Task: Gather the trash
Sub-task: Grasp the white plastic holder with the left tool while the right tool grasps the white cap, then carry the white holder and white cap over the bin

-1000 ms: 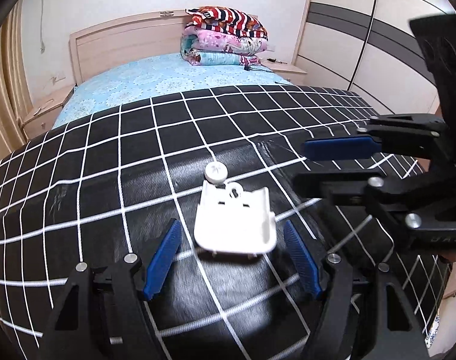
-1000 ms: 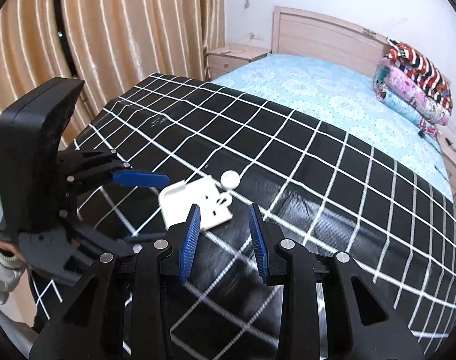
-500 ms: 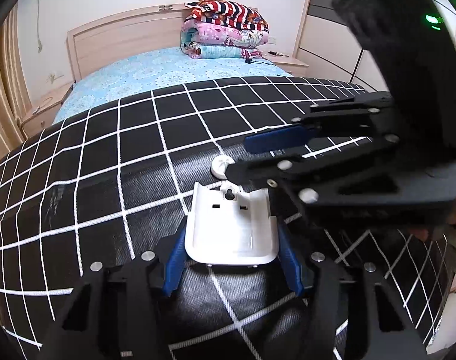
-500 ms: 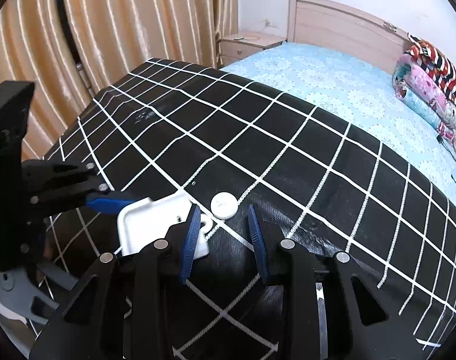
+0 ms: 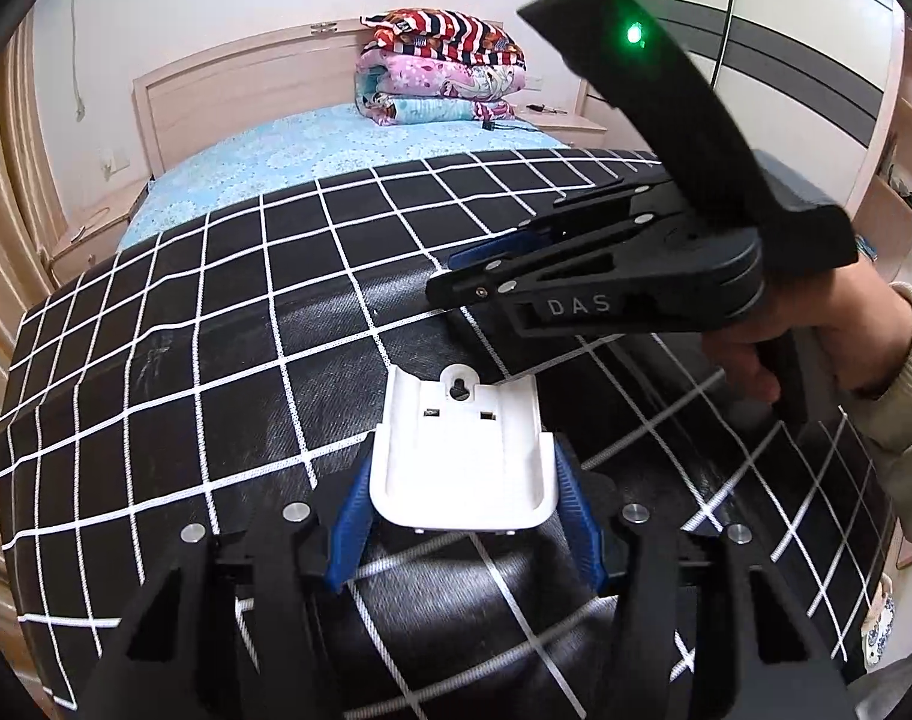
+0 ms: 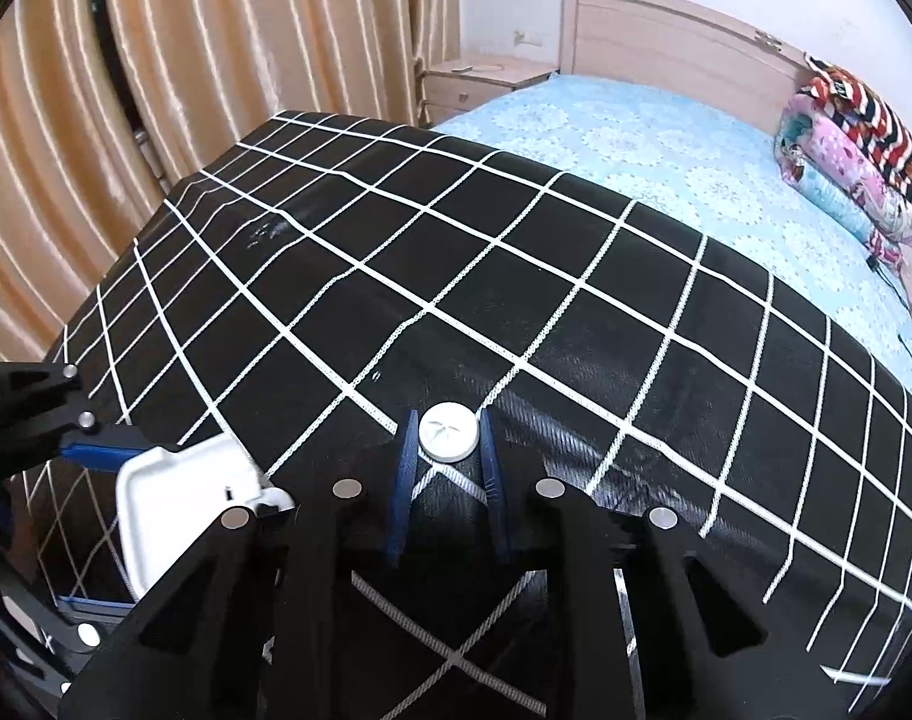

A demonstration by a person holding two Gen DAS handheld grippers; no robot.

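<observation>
A white plastic holder piece (image 5: 462, 456) with a keyhole slot sits between the blue pads of my left gripper (image 5: 463, 501), which is shut on it just above the black checked cloth (image 5: 228, 312). It also shows at the lower left of the right wrist view (image 6: 174, 510). My right gripper (image 6: 446, 441) has its blue pads closed against a small round white cap (image 6: 448, 431) on the cloth. In the left wrist view the right gripper (image 5: 456, 276) reaches in from the right, and the cap is hidden there.
The black cloth with white grid lines covers the near end of a bed with a blue sheet (image 5: 360, 138). Folded blankets (image 5: 444, 66) lie by the headboard. Beige curtains (image 6: 156, 90) hang on the left. A wardrobe (image 5: 804, 60) stands on the right.
My left gripper has closed on the white holder piece. My right gripper has moved forward over the round cap and closed on it.
</observation>
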